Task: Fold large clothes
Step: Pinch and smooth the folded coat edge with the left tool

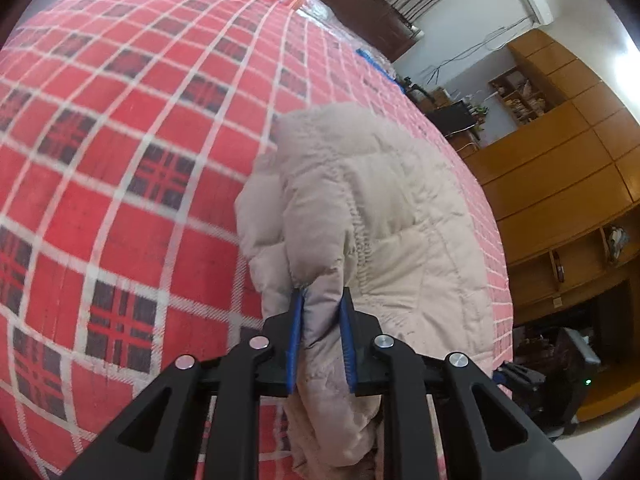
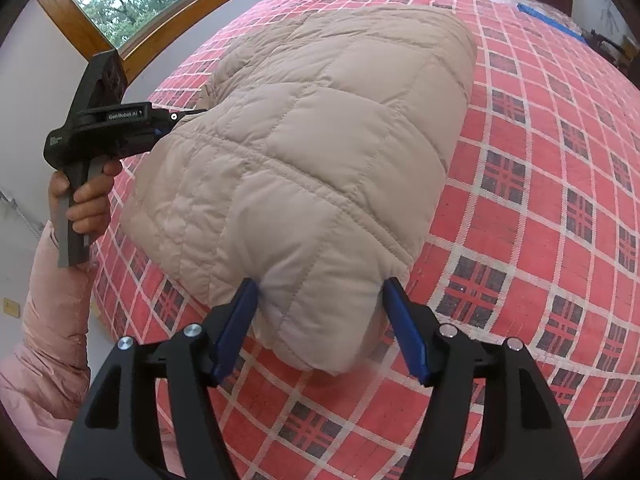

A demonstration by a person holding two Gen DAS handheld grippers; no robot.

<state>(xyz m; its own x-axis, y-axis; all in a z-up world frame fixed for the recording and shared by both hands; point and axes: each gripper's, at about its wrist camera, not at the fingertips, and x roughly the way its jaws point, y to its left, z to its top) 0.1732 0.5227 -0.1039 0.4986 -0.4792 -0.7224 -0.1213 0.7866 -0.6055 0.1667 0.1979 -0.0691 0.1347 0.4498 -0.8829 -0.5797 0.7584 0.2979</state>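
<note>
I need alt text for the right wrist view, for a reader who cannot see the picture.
A beige quilted jacket lies folded on a bed with a red checked sheet; the right gripper stands open around its near end. At left, a hand in a pink sleeve holds the left gripper at the jacket's far edge.

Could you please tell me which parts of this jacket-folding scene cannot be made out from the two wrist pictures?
- Left wrist view: the beige jacket hides whatever lies folded beneath it; the left gripper covers the pinched edge.
- Right wrist view: the jacket's far side is hidden by its own bulk; the right gripper straddles the near end, and whether it is pressing cannot be told.
- Left wrist view: the plaid bedspread is motion-blurred.
- Shelf items are too small to identify.
</note>
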